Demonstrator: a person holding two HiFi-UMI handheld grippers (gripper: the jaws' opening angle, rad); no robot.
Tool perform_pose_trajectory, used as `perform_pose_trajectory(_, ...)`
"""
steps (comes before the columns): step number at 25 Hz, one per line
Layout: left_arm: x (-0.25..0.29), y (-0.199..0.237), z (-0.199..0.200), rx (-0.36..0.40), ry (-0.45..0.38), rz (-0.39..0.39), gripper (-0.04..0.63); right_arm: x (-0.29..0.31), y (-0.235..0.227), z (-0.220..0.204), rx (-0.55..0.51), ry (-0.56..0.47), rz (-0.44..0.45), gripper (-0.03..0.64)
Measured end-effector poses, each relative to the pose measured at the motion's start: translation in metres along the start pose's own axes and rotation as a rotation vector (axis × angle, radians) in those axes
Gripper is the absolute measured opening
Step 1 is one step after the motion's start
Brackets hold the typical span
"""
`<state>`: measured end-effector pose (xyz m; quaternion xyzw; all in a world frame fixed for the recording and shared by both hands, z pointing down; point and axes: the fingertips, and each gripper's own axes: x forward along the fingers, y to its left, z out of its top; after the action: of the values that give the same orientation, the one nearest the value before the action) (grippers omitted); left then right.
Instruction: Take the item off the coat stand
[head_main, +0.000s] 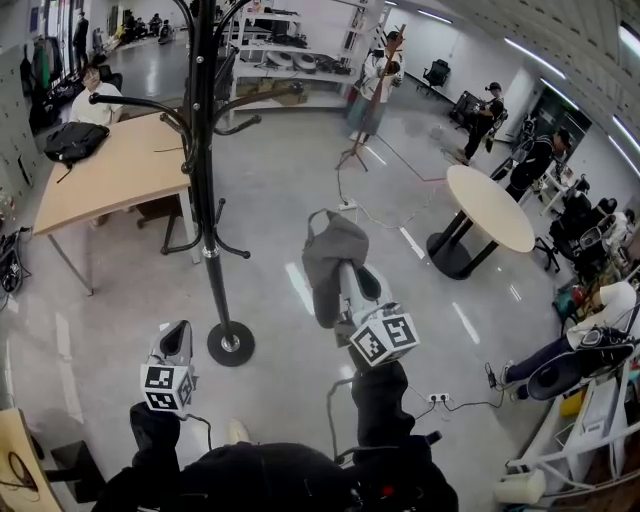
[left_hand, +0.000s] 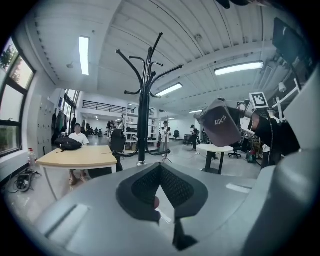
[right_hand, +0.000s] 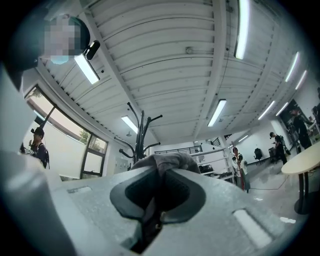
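The black coat stand (head_main: 205, 150) rises at the left of the middle in the head view, its round base (head_main: 230, 343) on the grey floor. A grey cap (head_main: 333, 258) hangs clear of the stand, to its right, with my right gripper (head_main: 342, 266) shut on it. In the right gripper view the cap's cloth (right_hand: 165, 162) bunches between the pads of the right gripper (right_hand: 161, 172). The left gripper view shows the cap (left_hand: 220, 127) to the right of the stand (left_hand: 145, 100). My left gripper (head_main: 180, 332) is low, left of the base, with pads together and nothing between them (left_hand: 159, 167).
A wooden table (head_main: 110, 175) with a black bag (head_main: 75, 140) stands at the left. A round table (head_main: 490, 205) is at the right. A power strip with cables (head_main: 437, 398) lies on the floor. Several people stand or sit around the room.
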<state>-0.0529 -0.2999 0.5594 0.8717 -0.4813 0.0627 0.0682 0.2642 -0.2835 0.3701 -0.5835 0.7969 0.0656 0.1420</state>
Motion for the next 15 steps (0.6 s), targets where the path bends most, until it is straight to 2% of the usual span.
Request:
perform_pose_trajectory(7,-0.002,-0.024,0.000,-0.002,-0.011,0.052,0.003,-0.004,-0.015,-0.013,0.031,0.025,0.061,0.023)
perform_pose_trajectory(15,-0.015,-0.033,0.010,-0.001,-0.035,0.129,0.003,-0.003,-0.010,-0.030,0.065,0.058,0.139,0.023)
